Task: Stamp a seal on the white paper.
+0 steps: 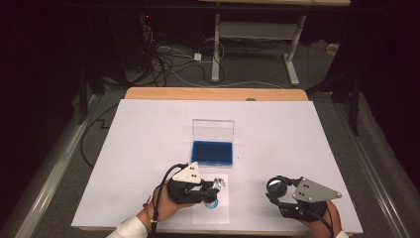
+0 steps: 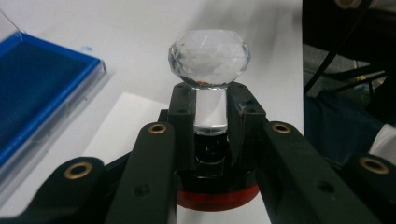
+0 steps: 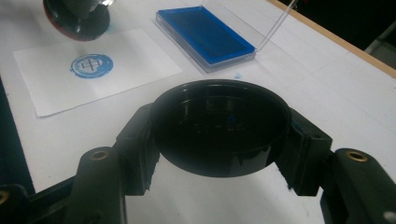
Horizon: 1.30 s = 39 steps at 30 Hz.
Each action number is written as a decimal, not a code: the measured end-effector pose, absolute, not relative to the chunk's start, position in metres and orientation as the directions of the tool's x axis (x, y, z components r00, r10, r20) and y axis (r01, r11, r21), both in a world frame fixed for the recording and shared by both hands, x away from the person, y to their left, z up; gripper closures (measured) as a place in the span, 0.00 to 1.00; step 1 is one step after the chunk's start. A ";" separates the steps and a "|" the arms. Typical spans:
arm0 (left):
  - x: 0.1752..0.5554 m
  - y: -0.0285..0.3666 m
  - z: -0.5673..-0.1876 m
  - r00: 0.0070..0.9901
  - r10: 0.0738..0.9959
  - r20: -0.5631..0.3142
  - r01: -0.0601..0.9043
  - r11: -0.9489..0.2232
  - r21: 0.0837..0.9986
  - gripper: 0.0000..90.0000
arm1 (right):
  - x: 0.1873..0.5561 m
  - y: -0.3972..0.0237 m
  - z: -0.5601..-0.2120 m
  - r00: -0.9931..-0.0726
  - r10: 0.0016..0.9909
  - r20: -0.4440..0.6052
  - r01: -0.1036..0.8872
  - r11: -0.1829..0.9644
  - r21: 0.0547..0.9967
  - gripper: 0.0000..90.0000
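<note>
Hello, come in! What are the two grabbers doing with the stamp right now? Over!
Left gripper shut on stamp. Right gripper shut on black cap. Blue print on paper. Nothing blocking.

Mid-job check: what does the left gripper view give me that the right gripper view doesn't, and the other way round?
Left gripper view: the stamp close up, with its faceted crystal knob and clear stem pinched in the left claw above a red-rimmed base. Right gripper view: the black cap gripped in the right claw, and the round blue imprint on the paper slip. Both: the blue ink pad in its open clear case, the paper slip, the white table and the base of the stamp.
</note>
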State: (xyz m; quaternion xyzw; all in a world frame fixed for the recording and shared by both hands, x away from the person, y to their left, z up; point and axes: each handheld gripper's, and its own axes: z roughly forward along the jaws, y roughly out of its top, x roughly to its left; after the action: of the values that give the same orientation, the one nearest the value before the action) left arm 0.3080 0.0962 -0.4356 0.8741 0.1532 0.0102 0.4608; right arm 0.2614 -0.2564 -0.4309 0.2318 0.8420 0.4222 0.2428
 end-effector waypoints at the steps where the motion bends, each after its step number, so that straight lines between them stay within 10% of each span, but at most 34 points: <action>1: 0.308 0.097 -0.434 0.953 0.276 -0.128 0.259 -0.514 0.818 0.80 | 0.261 -0.255 -0.432 -0.778 0.593 -0.208 0.187 0.535 0.824 0.43; 39: 0.308 0.077 -0.402 0.974 0.155 -0.168 0.191 -0.144 0.971 0.80 | 0.278 -0.162 -0.438 -0.903 0.405 0.145 0.270 0.270 0.924 0.43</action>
State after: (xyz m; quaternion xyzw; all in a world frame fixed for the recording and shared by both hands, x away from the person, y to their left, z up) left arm 0.3081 0.0765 -0.4019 0.7563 0.1143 -0.0138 0.6440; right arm 0.2780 -0.1615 -0.4382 0.2123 0.7945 0.5658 0.0597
